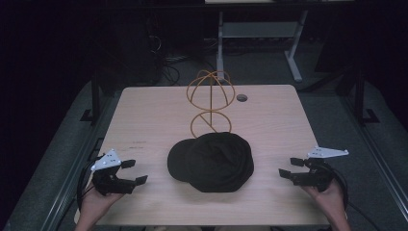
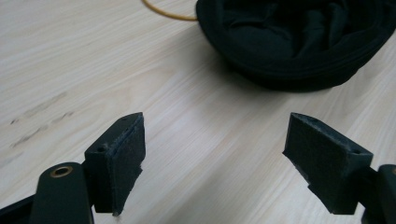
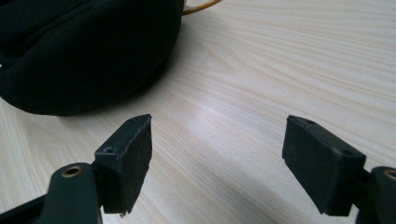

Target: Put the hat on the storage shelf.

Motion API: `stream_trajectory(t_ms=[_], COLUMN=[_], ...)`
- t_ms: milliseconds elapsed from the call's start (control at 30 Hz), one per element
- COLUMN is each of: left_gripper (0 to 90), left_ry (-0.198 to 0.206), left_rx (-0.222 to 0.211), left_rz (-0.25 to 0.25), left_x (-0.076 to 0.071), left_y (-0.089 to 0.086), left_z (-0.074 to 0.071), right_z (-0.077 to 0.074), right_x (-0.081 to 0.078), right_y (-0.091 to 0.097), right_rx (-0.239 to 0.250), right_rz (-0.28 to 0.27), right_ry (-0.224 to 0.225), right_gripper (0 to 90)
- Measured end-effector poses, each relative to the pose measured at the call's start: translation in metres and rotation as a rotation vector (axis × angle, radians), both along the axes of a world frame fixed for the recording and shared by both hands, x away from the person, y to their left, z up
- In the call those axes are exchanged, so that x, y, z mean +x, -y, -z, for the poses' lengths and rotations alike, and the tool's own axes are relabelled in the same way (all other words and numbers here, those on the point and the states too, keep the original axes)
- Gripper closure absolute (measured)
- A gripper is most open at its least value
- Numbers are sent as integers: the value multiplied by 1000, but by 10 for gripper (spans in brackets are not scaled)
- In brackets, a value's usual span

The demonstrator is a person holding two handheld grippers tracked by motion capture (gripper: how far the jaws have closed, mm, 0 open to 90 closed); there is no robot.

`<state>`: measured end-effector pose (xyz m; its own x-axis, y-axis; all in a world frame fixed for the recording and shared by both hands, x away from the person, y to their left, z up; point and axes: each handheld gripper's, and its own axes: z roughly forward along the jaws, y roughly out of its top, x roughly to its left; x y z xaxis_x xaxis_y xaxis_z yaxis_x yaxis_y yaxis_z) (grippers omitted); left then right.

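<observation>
So there's a black cap [image 1: 211, 161] lying in the middle of the light wood tabletop [image 1: 144, 120], toward the near side, and nothing is touching it. Right behind it stands a yellow wire stand [image 1: 210, 103], a round cage on top and a ring at the base, and the cap's far edge sits just in front of that ring.

The left gripper [image 1: 135, 172] is at the near left corner, held in the person's left hand [image 1: 96, 202], jaws spread wide with only bare wood between them. From the left gripper view you can look into the cap's hollow underside [image 2: 299, 42], well ahead of the jaws.

The right gripper [image 1: 287, 167] mirrors it at the near right edge, in the right hand [image 1: 332, 197], jaws also wide apart and holding nothing. In the right gripper view the cap [image 3: 79, 51] is off to the upper left, apart from the jaws.
</observation>
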<state>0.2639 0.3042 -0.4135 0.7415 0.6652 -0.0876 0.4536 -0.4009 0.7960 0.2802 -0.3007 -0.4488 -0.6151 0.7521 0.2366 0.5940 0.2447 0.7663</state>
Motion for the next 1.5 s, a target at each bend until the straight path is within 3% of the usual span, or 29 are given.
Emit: stream_trajectory(t_ms=[300,400,433,600,633,800,1000,1067,1500], left_gripper=[197,198,198,205,206,208,223,226,368], left_ry=[-9,11,11,21,21,25,16,11,-7], left_rx=[-20,-17,-17,-10,-10,41,74,105,220], left_rz=[75,136,136,237,237,319,370,393,451], left_x=[4,6,6,7,7,7,8,7,11], left_y=[25,48,48,90,90,122,141,150,169], left_z=[-12,-22,-22,-33,-33,-35,-32,-27,-10], right_z=[-3,-4,-4,-4,-4,-4,-4,-4,-4], right_x=[-1,-1,-1,-1,-1,-2,-2,-2,-2], right_y=[-3,-4,-4,-4,-4,-4,-5,-6,-10], right_rx=[-5,-7,-7,-9,-9,-7,-10,-13,-22], right_rz=[-6,-5,-5,-15,-15,-22,-29,-30,-45], right_ry=[13,8,8,16,16,17,16,19,11], right_gripper=[231,227,227,228,228,228,228,229,232])
